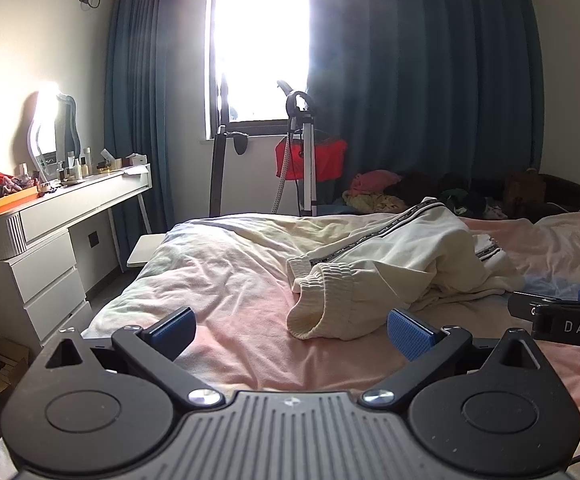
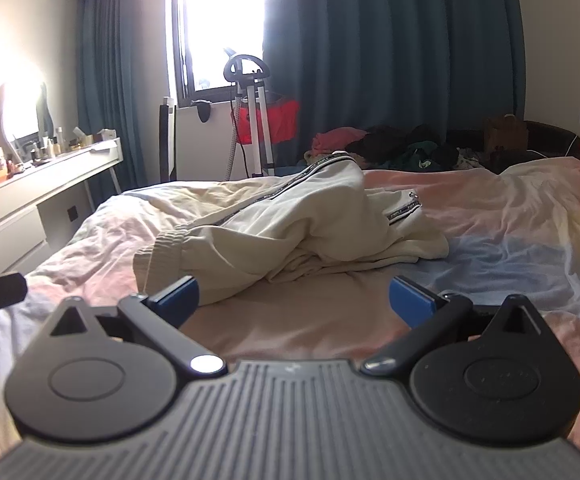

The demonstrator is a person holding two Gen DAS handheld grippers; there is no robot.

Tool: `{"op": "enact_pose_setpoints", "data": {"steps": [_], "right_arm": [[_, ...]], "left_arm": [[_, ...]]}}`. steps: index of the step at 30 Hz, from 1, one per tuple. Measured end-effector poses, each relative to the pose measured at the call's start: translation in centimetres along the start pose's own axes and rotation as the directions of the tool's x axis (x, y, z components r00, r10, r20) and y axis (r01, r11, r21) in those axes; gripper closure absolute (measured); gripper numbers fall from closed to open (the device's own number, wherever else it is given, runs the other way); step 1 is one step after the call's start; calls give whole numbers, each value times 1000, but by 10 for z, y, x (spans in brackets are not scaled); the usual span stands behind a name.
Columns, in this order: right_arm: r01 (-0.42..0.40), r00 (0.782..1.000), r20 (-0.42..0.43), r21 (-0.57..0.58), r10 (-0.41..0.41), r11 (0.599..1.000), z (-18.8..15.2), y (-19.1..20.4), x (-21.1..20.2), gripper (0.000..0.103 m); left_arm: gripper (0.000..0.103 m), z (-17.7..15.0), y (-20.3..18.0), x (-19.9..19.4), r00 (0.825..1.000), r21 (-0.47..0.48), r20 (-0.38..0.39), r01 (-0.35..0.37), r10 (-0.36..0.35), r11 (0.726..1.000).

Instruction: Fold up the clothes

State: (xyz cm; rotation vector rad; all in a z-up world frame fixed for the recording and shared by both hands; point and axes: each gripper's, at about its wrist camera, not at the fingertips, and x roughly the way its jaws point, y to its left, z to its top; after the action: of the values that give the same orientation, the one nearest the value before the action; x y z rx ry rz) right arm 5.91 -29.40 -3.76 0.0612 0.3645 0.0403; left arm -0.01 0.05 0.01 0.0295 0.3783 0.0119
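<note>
A cream garment with black-and-white striped trim [image 1: 402,264] lies crumpled on the bed, its ribbed cuff toward me. It also shows in the right wrist view [image 2: 290,232]. My left gripper [image 1: 292,330] is open and empty, just short of the cuff. My right gripper [image 2: 294,298] is open and empty, close to the garment's near edge. The right gripper's side shows at the right edge of the left wrist view [image 1: 562,320].
The bed has a rumpled pink and pale blue sheet [image 1: 217,280]. A white dresser with bottles [image 1: 49,216] stands at left. A garment steamer stand [image 1: 304,160] is by the window. A pile of clothes [image 2: 390,144] lies beyond the bed.
</note>
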Motion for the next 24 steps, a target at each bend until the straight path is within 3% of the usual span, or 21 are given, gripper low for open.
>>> {"op": "enact_pose_setpoints", "data": {"steps": [24], "right_arm": [[-1, 1000, -25, 16, 1, 1000, -1, 2, 0, 0]], "left_arm": [[1, -2, 2, 2, 1000, 7, 12, -11, 10, 1000]]}}
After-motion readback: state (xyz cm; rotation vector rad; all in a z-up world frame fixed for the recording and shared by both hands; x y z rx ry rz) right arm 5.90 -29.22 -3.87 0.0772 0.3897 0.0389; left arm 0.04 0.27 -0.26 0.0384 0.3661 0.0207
